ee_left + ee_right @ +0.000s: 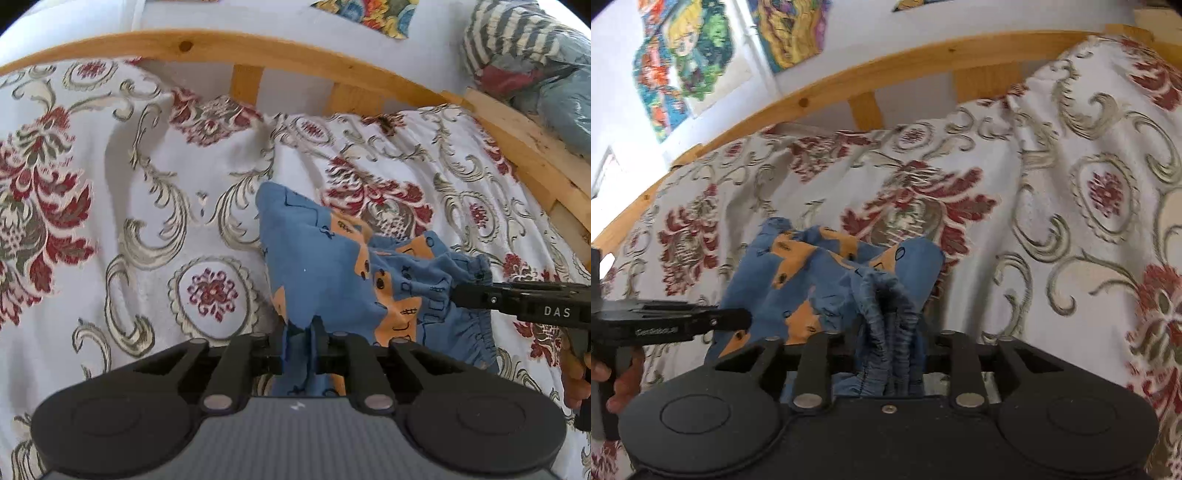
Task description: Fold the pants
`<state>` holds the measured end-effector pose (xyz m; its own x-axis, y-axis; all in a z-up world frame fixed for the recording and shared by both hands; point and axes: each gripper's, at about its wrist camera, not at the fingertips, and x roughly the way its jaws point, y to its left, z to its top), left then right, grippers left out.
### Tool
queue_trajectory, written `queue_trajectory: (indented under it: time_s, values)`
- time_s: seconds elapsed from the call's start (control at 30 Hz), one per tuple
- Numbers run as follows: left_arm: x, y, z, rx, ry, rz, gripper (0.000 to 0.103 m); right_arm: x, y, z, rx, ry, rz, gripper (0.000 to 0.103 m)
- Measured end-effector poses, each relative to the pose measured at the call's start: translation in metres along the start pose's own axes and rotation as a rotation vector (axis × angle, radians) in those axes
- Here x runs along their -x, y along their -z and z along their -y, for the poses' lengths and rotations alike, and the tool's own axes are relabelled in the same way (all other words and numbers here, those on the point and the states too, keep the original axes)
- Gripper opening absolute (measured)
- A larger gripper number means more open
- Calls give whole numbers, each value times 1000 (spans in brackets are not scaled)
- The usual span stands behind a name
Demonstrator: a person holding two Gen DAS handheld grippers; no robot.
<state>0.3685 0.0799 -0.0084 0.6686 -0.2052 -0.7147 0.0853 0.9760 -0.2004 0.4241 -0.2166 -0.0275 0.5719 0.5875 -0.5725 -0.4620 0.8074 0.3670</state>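
Blue-and-orange pants (325, 258) held bunched over the bed by both tools; no container seen.

L tool (314, 343) is nearly closed, a thin fold of pants fabric pinched betw. its fingers; R tool (890, 332) is set wider, the gathered elastic waistband clamped in its jaws; R tool also seen from the side in L view (480, 295), gripping the waistband end. Pants lie crumpled on the floral bedspread (129, 184), long axis running roughly across the bed from one tool to the other, waistband at the R end; a peak of fabric points toward the wooden bed rail (258, 48); exact leg direction can't be told.
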Motion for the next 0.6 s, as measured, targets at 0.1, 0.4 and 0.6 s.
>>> queue_trajectory:
  time_s: [0.1,0.4,0.6]
  values:
    - [3,1,-3,31,-28,-12,32,7,6,-2,-24,7,15,50]
    - [49,12,12,5,-83,43,73,45,25,-27,-47,54,96,71]
    - [86,30,24,35,-137,107,97,87,44,-51,-27,88,175,88]
